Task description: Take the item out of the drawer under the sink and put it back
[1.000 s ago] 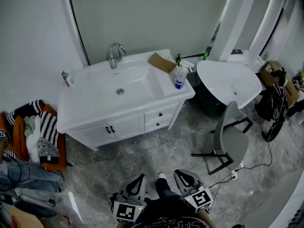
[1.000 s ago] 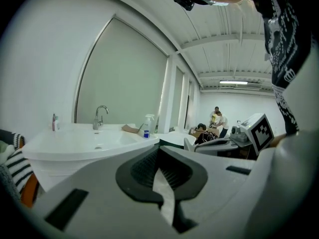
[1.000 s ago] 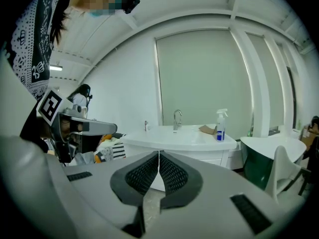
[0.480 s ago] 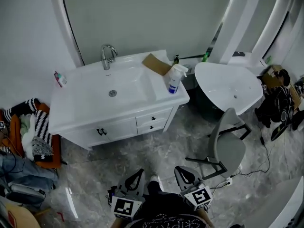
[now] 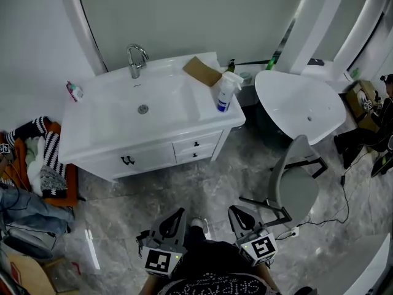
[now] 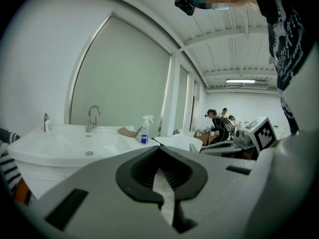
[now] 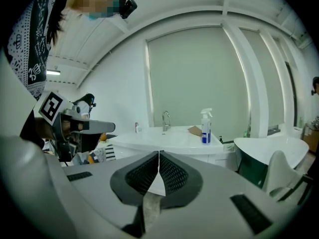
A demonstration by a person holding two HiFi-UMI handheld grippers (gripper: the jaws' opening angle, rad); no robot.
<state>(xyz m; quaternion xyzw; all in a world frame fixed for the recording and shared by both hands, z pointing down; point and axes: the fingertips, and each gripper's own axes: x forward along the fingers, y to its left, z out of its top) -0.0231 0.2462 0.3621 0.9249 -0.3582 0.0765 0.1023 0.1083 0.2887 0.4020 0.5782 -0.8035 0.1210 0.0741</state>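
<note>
The left gripper (image 5: 178, 214) and right gripper (image 5: 234, 211) sit at 6 o'clock over the marble floor (image 5: 202, 189), both with jaws pressed together and empty. The white sink (image 5: 110, 128) is at 11 o'clock. Its drawers (image 5: 195, 145) are shut and hide the item. A bottle (image 5: 225, 93) stands at the sink's right. A chair (image 5: 295, 183) is at 3 o'clock and clothes (image 5: 43, 171) at 9.

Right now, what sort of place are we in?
Probably a mock bathroom inside a workspace: a sink vanity with faucet and spray bottle, but an office chair beside it.

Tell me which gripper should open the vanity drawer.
Left, marginally: the drawers lie almost straight ahead of the left gripper; the right gripper sits further aside. Both are shut, empty.
</note>
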